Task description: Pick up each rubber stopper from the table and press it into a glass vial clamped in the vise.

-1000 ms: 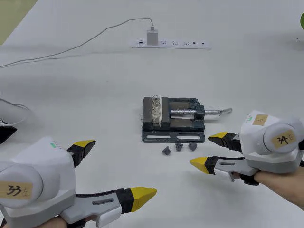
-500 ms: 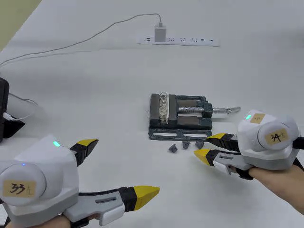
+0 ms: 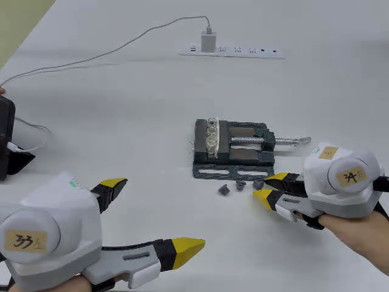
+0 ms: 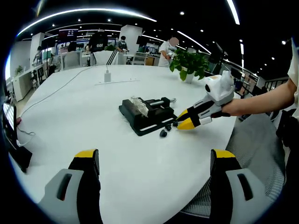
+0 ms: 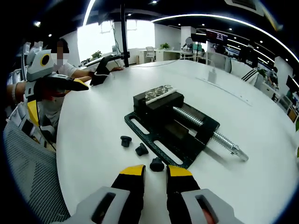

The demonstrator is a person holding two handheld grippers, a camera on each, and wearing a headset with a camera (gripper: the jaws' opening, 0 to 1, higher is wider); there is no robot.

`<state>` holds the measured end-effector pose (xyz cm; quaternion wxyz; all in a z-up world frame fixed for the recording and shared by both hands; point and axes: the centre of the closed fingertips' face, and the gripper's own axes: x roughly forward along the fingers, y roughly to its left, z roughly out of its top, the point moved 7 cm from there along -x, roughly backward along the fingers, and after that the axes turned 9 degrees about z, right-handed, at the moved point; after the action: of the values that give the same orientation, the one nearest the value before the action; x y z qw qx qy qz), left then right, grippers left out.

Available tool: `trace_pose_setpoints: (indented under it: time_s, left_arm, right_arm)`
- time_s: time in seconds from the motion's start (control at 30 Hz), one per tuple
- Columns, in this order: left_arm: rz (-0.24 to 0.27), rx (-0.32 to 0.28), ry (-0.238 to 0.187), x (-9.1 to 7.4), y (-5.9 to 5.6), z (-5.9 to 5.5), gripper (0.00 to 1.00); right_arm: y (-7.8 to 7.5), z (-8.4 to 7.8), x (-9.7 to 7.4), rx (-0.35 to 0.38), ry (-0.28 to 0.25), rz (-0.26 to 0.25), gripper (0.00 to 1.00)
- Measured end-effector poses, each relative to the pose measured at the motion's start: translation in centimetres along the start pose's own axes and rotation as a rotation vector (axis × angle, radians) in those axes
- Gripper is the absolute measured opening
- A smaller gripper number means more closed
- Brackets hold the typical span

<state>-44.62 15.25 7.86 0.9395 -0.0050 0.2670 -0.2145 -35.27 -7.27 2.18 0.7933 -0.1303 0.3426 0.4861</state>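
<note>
A dark vise [image 3: 234,149] stands mid-table and clamps a row of clear glass vials [image 3: 211,135]. Three dark rubber stoppers lie in front of it: left [image 3: 223,190], middle [image 3: 240,184], right [image 3: 258,184]. My right gripper [image 3: 270,186] is low on the table with its tips against the right stopper. In the right gripper view that stopper [image 5: 156,164] sits just ahead of the narrow gap of the right gripper [image 5: 156,171], which is open and not clamped on it. My left gripper [image 3: 152,214] hovers near the front left, wide open with nothing in it [image 4: 154,158].
A white power strip [image 3: 234,52] with a charger and cable lies at the far side. A black device [image 3: 6,143] sits at the left edge. Bare white tabletop lies between the grippers. Several people and a potted plant [image 4: 189,65] are beyond the table.
My right gripper has moved left up to the right stopper and its jaws have narrowed. The left gripper has stayed in place. The head view has shifted slightly.
</note>
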Motion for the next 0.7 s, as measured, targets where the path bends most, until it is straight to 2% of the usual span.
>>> trace_pose_setpoints:
  time_s: [0.23, 0.7]
  left_arm:
    - [-0.004, 0.004, 0.002, 0.09, -0.08, 0.02, 0.98]
    - [-0.010, 0.013, 0.003, 0.06, -0.07, -0.03, 0.98]
  right_arm:
    - [-0.01, 0.01, -0.11, -0.018, 0.006, -0.005, 0.08]
    - [-0.04, 0.46, -0.54, -0.021, 0.000, 0.006, 0.08]
